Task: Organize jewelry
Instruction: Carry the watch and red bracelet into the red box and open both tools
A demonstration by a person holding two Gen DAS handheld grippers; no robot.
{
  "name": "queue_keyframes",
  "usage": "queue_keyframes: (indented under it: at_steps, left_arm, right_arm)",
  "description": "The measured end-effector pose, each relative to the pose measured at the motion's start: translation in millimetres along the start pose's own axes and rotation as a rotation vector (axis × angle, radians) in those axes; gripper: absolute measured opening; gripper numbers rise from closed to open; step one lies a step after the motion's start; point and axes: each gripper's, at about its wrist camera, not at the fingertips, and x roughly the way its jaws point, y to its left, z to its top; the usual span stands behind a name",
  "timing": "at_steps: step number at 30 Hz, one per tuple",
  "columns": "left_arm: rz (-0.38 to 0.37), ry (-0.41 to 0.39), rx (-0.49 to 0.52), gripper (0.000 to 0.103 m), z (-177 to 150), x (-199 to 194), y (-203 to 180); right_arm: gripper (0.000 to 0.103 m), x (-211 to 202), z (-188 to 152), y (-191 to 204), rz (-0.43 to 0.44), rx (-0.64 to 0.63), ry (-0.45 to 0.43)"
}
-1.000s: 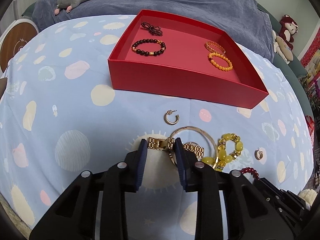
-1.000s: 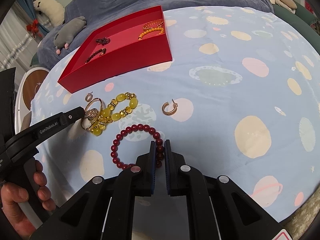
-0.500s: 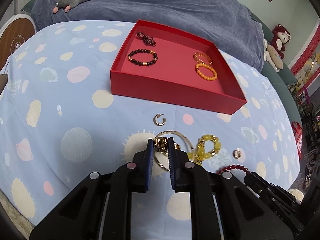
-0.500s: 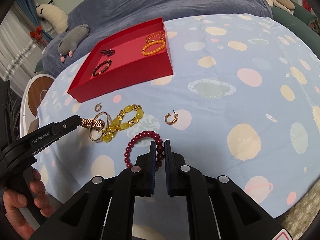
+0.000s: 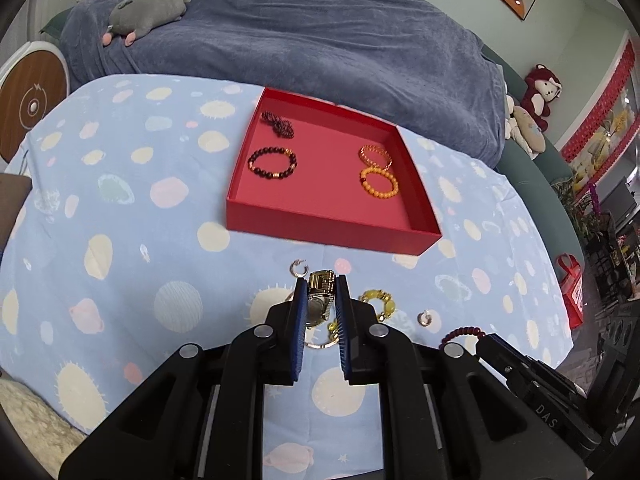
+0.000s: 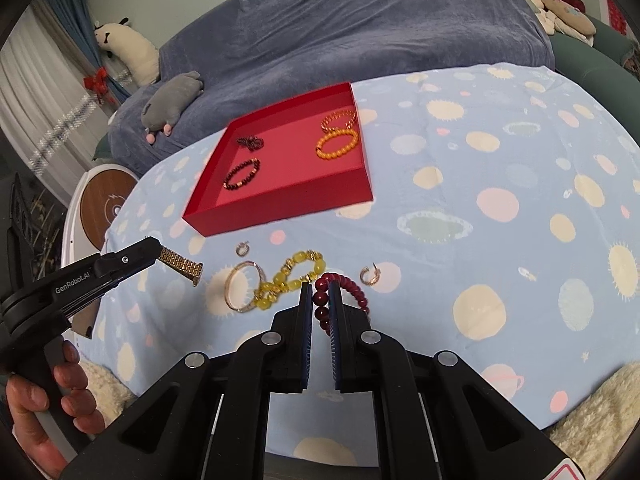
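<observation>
My left gripper is shut on a gold link watch and holds it above the cloth; from the right wrist view the watch hangs from the left gripper. My right gripper is shut on a dark red bead bracelet, lifted off the cloth. The red tray holds two dark bracelets on its left and two orange ones on its right. On the cloth lie a thin gold bangle, a yellow bead bracelet and two hoop earrings.
The table carries a light blue spotted cloth. A blue-covered sofa with a grey plush toy stands behind it. A round white and wood object stands at the far left.
My left gripper closed on the gold watch and lifted it off the pile. My right gripper rose with the red bracelet. Both views pulled back from the table.
</observation>
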Motion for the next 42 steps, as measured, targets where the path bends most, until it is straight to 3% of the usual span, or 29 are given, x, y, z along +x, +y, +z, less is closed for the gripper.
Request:
queue_keyframes:
  at_steps: [8,17,27,32,36,38,40,42]
  left_arm:
    - [-0.035,-0.062,0.026,0.013,48.0,-4.4,-10.5]
    - [-0.025,-0.086,0.037,0.013,102.1,33.2,-14.1]
    - [0.034,0.003,0.029,0.013,99.7,86.2,4.1]
    - [0.059,0.031,0.024,0.013,93.0,99.1,10.2]
    - [0.071,0.025,0.027,0.014,91.6,100.2,9.8]
    - [0.068,0.017,0.039,0.018,92.6,98.3,7.1]
    - [0.087,0.002,0.046,0.039,93.2,93.8,4.0]
    - [0.088,-0.016,0.046,0.043,93.0,86.8,1.8]
  right_arm:
    - [0.007,5.8,55.3,17.8,0.037,-0.048,-0.061]
    - [0.007,51.7,119.5,40.2,0.058,-0.063,-0.083]
    - [0.007,118.8,114.8,26.0,-0.024,-0.065,0.038]
    - [0.008,125.3,110.8,17.2,-0.04,-0.056,0.054]
    - [0.015,119.4,111.9,15.7,-0.058,-0.068,0.024]
    - [0.022,112.4,113.5,14.8,-0.057,-0.067,0.006]
    - [0.028,103.3,113.9,14.4,-0.054,-0.065,-0.016]
    - [0.03,92.3,112.5,15.8,-0.049,-0.073,-0.034]
